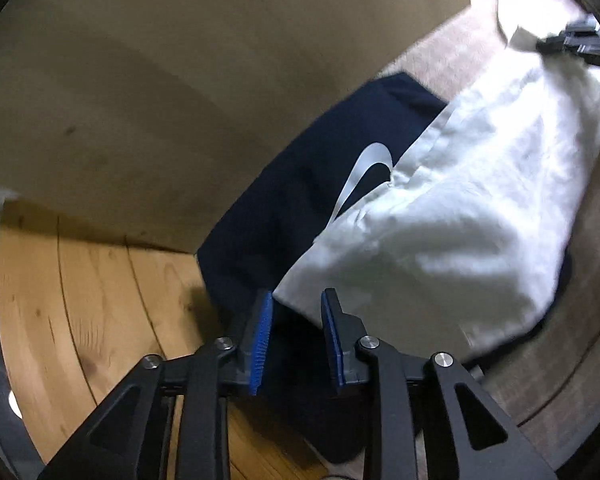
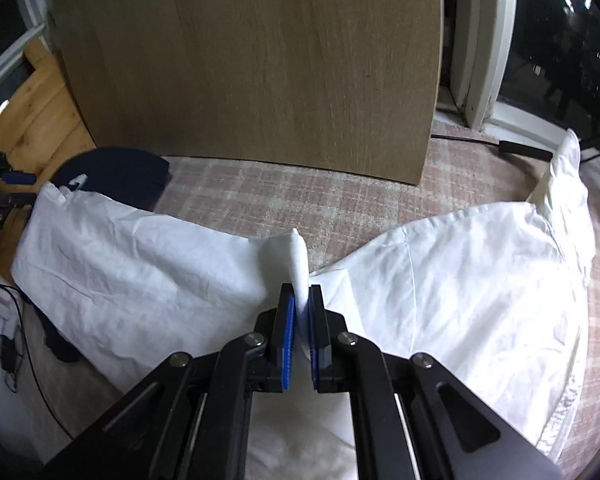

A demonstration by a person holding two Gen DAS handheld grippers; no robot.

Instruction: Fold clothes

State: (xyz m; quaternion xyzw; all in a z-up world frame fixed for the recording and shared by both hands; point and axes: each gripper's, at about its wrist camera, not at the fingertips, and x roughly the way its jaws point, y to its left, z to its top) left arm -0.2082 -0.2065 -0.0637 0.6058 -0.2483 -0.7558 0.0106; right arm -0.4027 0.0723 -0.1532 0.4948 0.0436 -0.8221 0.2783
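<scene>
A white shirt (image 2: 140, 264) lies spread over a checked rug (image 2: 340, 200), partly covering a navy garment (image 2: 116, 172). My right gripper (image 2: 301, 292) is shut on a raised fold of the shirt near its middle; the cloth stands up between the blue pads. In the left wrist view the shirt (image 1: 440, 220) runs off to the right over the navy garment (image 1: 320, 168), which bears a white curved logo. My left gripper (image 1: 297, 300) is open just above the shirt's near corner. A clear gap shows between its pads and nothing is pinched.
A tall wooden panel (image 2: 252, 60) stands at the back edge of the rug. Plank flooring (image 1: 100, 300) lies to the left of the clothes. Cables (image 2: 8, 340) trail at the far left. A white door frame with dark glass (image 2: 484, 40) is at the right.
</scene>
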